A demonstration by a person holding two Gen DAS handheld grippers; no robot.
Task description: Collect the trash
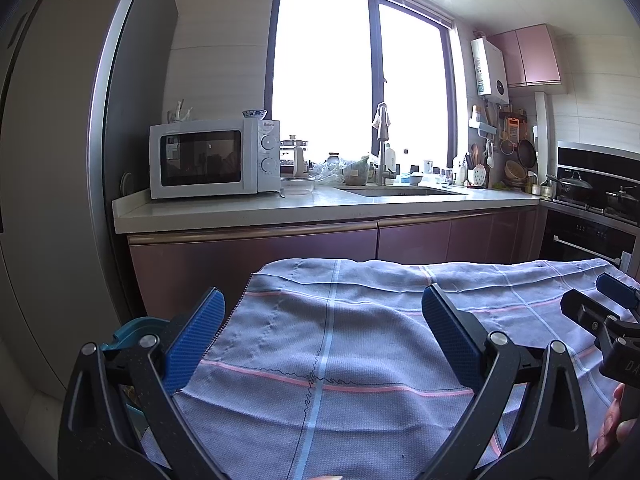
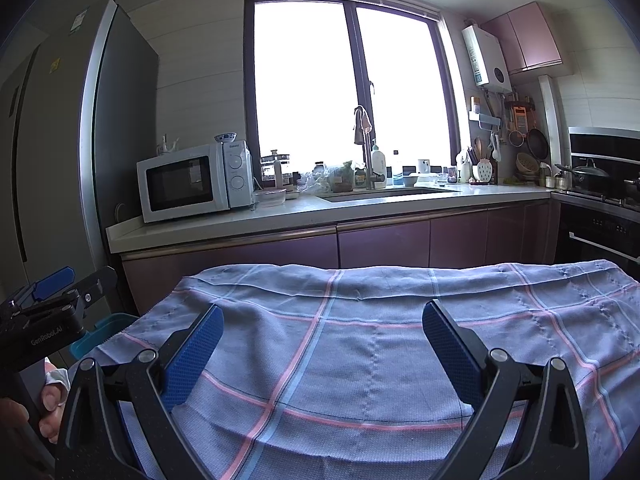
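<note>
No trash shows on the table. A blue-grey checked cloth (image 1: 360, 344) covers the table in front of me; it also fills the lower right wrist view (image 2: 380, 340). My left gripper (image 1: 324, 312) is open and empty, held above the cloth's left part. My right gripper (image 2: 322, 320) is open and empty above the cloth's middle. The right gripper shows at the right edge of the left wrist view (image 1: 600, 304). The left gripper shows at the left edge of the right wrist view (image 2: 60, 292). A teal bin (image 1: 136, 330) stands left of the table, mostly hidden; it also shows in the right wrist view (image 2: 106, 330).
Beyond the table runs a kitchen counter (image 1: 320, 208) with a white microwave (image 1: 212, 158), a sink (image 1: 400, 191) with a tap and cluttered jars. A tall fridge (image 1: 52, 160) stands at the left. A stove with a black pan (image 1: 572, 188) is at the right.
</note>
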